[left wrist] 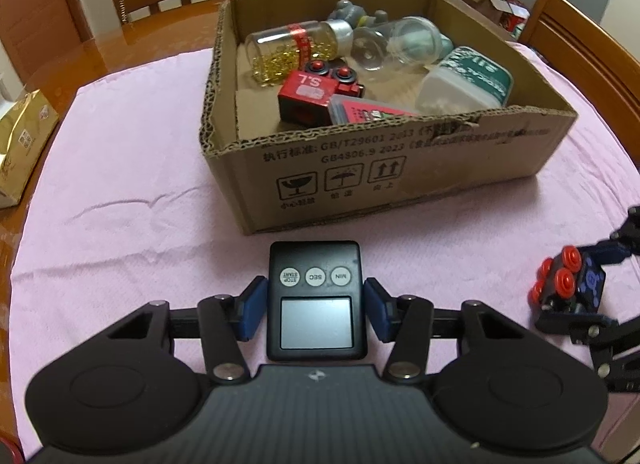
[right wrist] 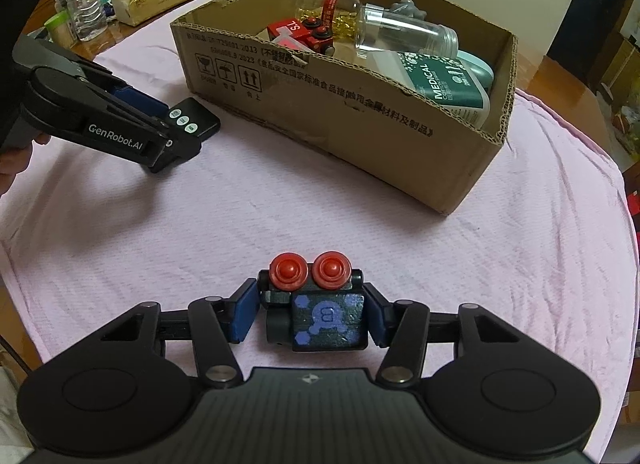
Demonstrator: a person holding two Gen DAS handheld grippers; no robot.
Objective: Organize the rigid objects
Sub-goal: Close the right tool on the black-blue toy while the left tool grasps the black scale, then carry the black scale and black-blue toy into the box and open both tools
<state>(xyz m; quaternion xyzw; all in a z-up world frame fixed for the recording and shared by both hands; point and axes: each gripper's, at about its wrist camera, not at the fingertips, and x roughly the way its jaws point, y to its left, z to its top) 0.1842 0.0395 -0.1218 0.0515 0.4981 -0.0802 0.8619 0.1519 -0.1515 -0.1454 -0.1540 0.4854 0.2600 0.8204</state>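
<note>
- black timer (left wrist: 315,300): round buttons read "MIN", "SEC", "START STOP", upside down from the left wrist view
- cardboard box (left wrist: 400,167) front wall: "GB/T29601 2013", "GB4806.9 2023", Chinese print, three handling signs (fragile glass, umbrella, up arrows)
- red toy block (left wrist: 306,93) in the box: "S.L"
- green-white pack (right wrist: 444,85): "MEDICAL"
- left tool (right wrist: 188,131) body: "GenRobot.AI"
- dark toy block (right wrist: 328,318): blue "a" sign

Black timer (left wrist: 315,300), black red-wheeled toy car (right wrist: 320,302), on pink cloth (right wrist: 480,264)
</note>
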